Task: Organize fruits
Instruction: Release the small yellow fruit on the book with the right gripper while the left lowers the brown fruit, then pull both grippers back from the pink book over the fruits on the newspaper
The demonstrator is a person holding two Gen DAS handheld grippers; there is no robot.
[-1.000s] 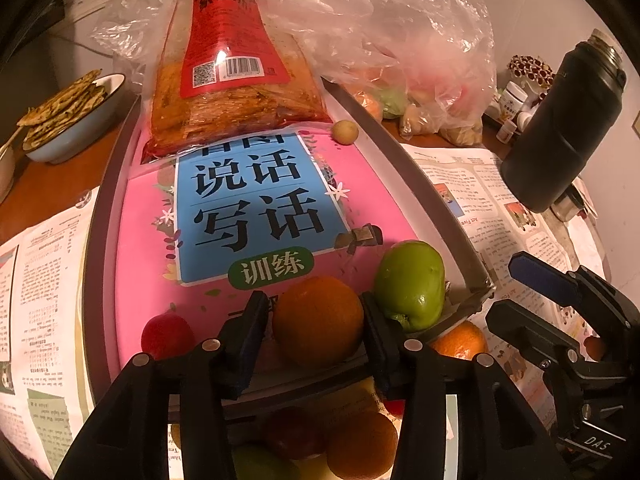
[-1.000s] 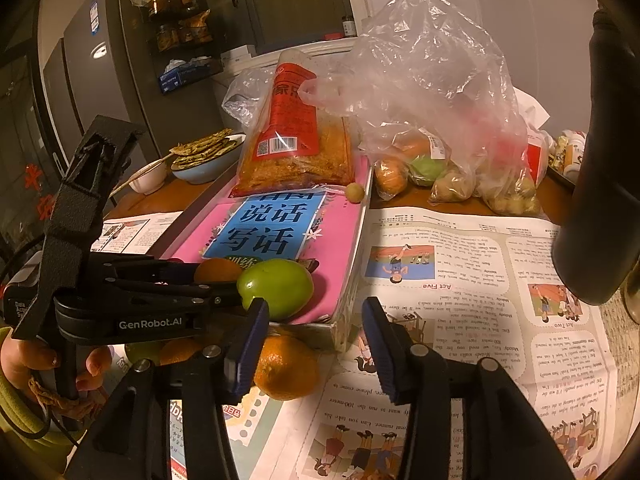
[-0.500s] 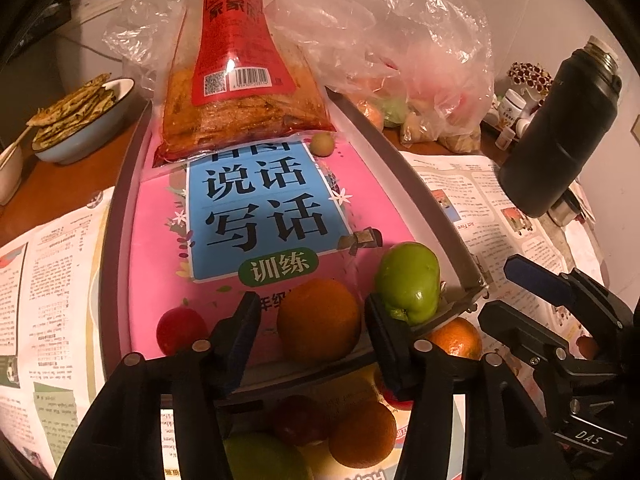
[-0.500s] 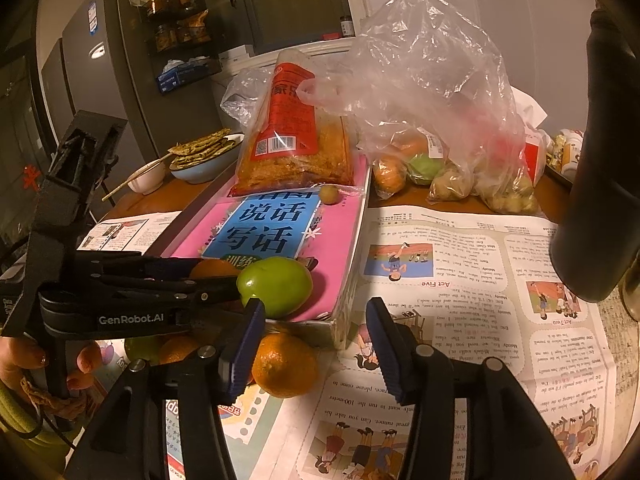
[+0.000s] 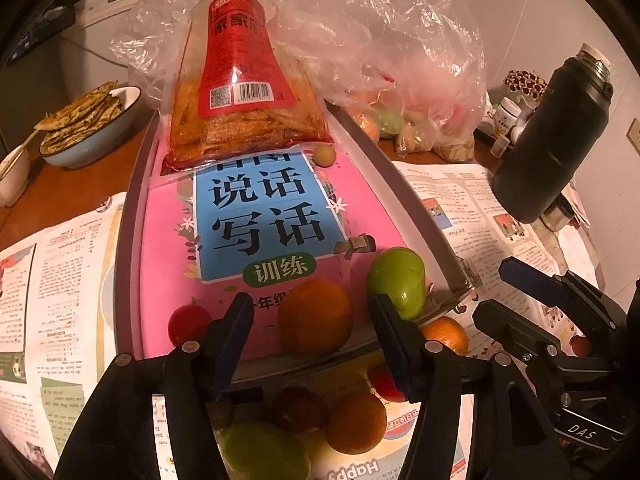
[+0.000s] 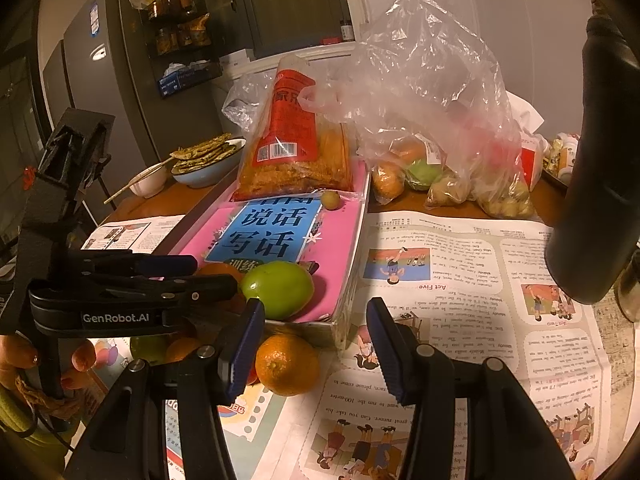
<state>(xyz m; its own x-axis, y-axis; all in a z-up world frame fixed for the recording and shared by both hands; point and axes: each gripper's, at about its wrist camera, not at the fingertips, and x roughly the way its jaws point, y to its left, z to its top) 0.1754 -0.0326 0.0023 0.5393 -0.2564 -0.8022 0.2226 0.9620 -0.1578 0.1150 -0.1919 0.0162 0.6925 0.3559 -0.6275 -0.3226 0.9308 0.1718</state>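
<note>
Left gripper (image 5: 310, 334) sits low over the near end of a shallow grey tray (image 5: 416, 208) lined with a pink-and-blue printed booklet (image 5: 256, 216); its fingers are spreading apart at this moment, and a round orange fruit (image 5: 315, 316) lies between them on the booklet, with visible gaps on both sides, so nothing is pinched. Beside that orange, toward the tray's right corner, lies a green pear-shaped fruit (image 5: 397, 282), its long axis tilted up and away from the camera; a small red fruit (image 5: 188, 322) sits to the left of the left finger. Loose fruit still on the newspaper-covered counter (image 6: 460, 280): a second orange with dimpled skin (image 6: 287, 364) just outside the tray's near wall, plus a cluster of red, orange and green fruit (image 5: 320, 420) under the left gripper. Right gripper (image 6: 316, 344) hovers over the newspaper, fingers held apart and empty; the dimpled orange lies just left of the gap, close against the left finger. Judgement: the right hand is nearer that orange, needing a short shift leftward; the left hand is better placed for the cluster below it. A bagged snack packet (image 5: 240, 92) stands at the tray's far end.
</note>
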